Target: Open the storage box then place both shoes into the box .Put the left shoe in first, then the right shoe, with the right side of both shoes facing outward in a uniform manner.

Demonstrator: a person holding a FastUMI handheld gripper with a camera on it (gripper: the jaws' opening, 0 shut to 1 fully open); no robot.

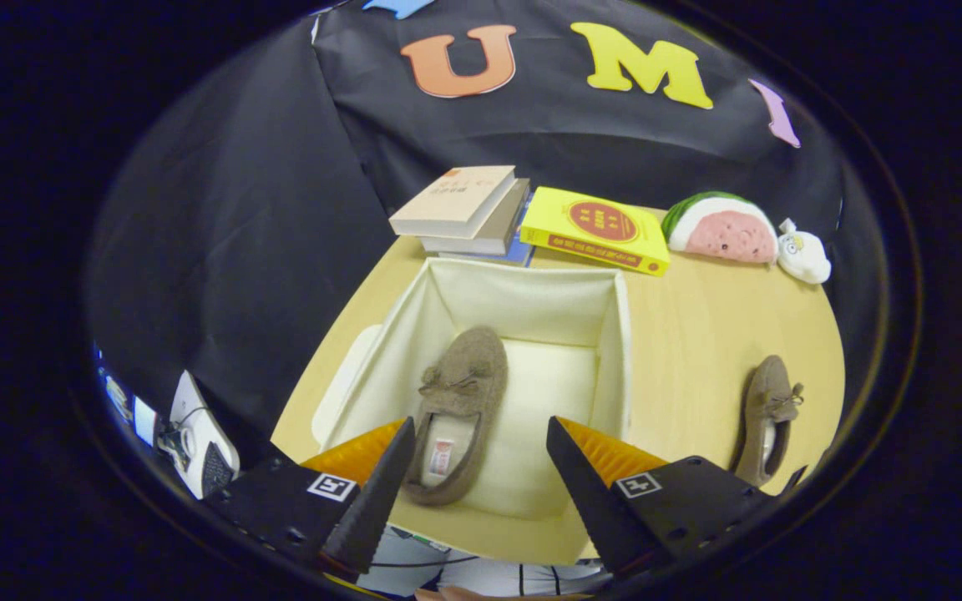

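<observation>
An open cream fabric storage box (619, 334) stands on the wooden table. One brown slipper (460, 401) with a small bow lies flat on the box floor, along its left wall, toe pointing away from me. Its heel end lies below the gap between my fingers, near the left one. My gripper (481, 484) hovers above the near part of the box, open, with nothing held. The second brown slipper (769, 417) lies on the table to the right of the box, toe pointing away. A cream lid (343, 376) peeks out beside the box's left wall.
Beyond the box lie a stack of books (464, 209) and a yellow book (598, 229). A watermelon plush (719, 225) and a small white plush (802, 255) sit at the far right of the table (698, 325). A shoe (201, 446) rests on the floor, lower left.
</observation>
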